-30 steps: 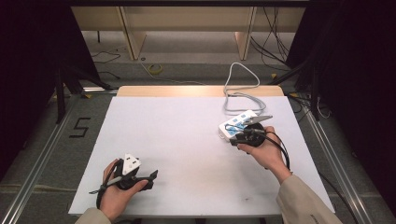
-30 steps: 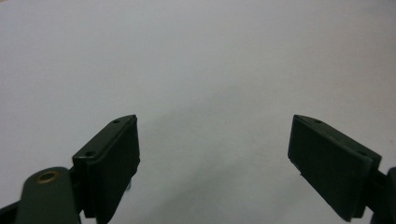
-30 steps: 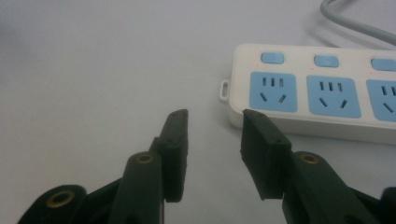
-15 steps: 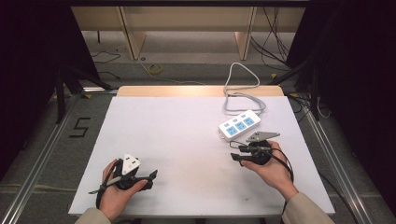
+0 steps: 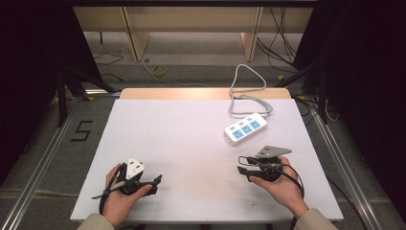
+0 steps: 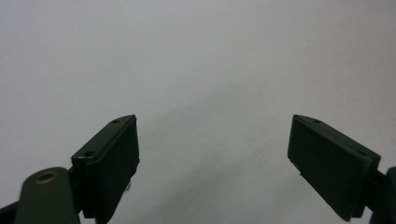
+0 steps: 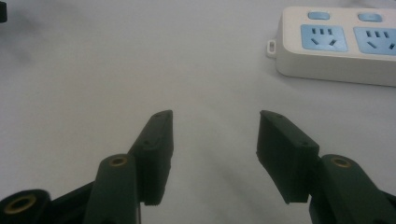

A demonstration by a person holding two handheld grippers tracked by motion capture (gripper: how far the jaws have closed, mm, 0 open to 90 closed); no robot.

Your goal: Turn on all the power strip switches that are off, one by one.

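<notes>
A white power strip (image 5: 245,128) with blue sockets lies on the right half of the white table (image 5: 191,139), its grey cable (image 5: 246,88) looping off the far edge. The same strip (image 7: 341,44) sits at the upper right in the right gripper view. My right gripper (image 5: 242,168) rests near the front right, a little short of the strip, open and empty; its jaws point left (image 7: 215,140). My left gripper (image 5: 158,180) lies at the front left, open wide over bare table (image 6: 212,154), holding nothing.
The table's wooden far edge (image 5: 201,93) borders a floor with loose cables (image 5: 160,71) and shelf legs. A "5" mark (image 5: 81,130) is on the floor to the left. Metal rails run along both sides of the table.
My right gripper has pulled back from the power strip toward the front edge, leaving the strip lying on the table. The left gripper has stayed still.
</notes>
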